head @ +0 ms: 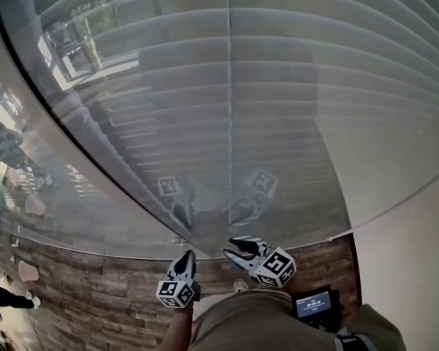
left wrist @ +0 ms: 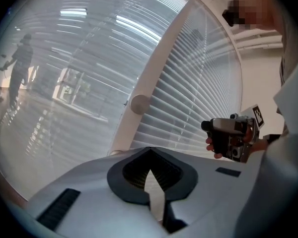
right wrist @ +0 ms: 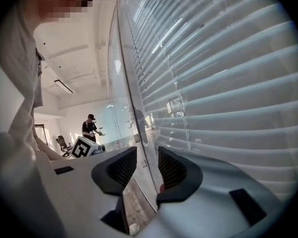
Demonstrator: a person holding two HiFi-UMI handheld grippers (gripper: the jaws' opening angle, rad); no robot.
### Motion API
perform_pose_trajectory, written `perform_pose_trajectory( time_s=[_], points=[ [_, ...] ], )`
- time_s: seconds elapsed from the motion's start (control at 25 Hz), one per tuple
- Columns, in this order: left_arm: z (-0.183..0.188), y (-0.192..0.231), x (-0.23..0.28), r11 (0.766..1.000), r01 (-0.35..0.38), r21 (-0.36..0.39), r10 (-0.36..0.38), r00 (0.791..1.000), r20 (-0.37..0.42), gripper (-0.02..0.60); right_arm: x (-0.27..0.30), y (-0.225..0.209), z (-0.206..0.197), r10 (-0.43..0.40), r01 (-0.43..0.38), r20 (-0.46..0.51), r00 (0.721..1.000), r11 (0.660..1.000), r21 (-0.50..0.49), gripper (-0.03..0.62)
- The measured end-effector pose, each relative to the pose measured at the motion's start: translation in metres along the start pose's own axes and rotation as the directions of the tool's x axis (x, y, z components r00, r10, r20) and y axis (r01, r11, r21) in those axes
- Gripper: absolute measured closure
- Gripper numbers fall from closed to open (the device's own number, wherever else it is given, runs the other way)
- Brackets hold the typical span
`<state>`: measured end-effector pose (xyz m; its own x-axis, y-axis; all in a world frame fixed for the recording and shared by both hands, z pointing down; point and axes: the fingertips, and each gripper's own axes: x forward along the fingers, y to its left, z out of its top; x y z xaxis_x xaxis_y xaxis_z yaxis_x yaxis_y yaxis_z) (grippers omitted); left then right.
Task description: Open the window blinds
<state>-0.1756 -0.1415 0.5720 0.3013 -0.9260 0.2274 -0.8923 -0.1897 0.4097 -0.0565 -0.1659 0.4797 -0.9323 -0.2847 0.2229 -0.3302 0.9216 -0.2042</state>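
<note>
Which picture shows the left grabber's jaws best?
The left gripper view: the left gripper fills it, jaws closed together. The head view shows it small, from above; the right gripper view catches mostly its marker cube.

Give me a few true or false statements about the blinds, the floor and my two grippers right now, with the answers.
The jaws of the left gripper are together. True.
The right gripper is clamped on a slat. False: its jaws stand apart with nothing between them.
The blinds are pulled all the way up. False: the slats hang down across the window.
The floor looks like wood planks. True.
</note>
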Motion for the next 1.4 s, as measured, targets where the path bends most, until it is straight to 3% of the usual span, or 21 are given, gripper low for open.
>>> perform_pose_trajectory(
  time_s=[0.12,0.44,0.64,0.76,0.96,1.08,1.2,1.4],
  points=[
    [-0.006,0.004,0.002,1.000,0.001,-0.008,-0.001,1.000,-0.021,0.571,0.003,-0.001,-0.001,0.012,-0.013,-0.024,1.000,0.999,-0.031,0.456],
    [0.014,0.000,0.019,1.000,0.019,0.010,-0.018,0.999,-0.039,0.571,0.008,-0.009,0.018,0.035,-0.033,-0.041,0.999,0.999,0.030,0.455],
    [0.001,0.015,0.010,0.999,-0.035,-0.036,0.033,0.998,-0.044,0.569,0.002,-0.012,0.000,0.004,-0.003,-0.060,0.998,1.000,0.026,0.451],
    [0.001,0.038,0.021,0.990,-0.070,-0.123,0.070,0.998,-0.005,0.568,-0.001,-0.023,0.002,-0.027,0.028,-0.010,1.000,0.999,0.025,0.451],
    [0.002,0.053,0.026,0.980,-0.108,-0.168,0.109,0.994,-0.005,0.469,0.006,-0.013,0.001,-0.013,0.013,0.003,1.000,0.999,0.033,0.451],
    [-0.019,0.060,0.034,0.979,-0.119,-0.167,0.113,0.993,-0.040,0.408,0.013,-0.011,-0.016,0.003,-0.003,-0.004,1.000,1.000,0.028,0.451],
    [-0.036,0.061,0.034,0.976,-0.143,-0.162,0.132,0.988,-0.073,0.403,0.011,-0.009,-0.020,0.010,-0.010,0.001,1.000,1.000,0.028,0.451],
    [-0.030,0.059,0.032,0.969,-0.162,-0.188,0.151,0.986,-0.071,0.403,0.005,-0.005,-0.007,0.002,-0.002,0.003,1.000,1.000,0.024,0.451]
  ],
)
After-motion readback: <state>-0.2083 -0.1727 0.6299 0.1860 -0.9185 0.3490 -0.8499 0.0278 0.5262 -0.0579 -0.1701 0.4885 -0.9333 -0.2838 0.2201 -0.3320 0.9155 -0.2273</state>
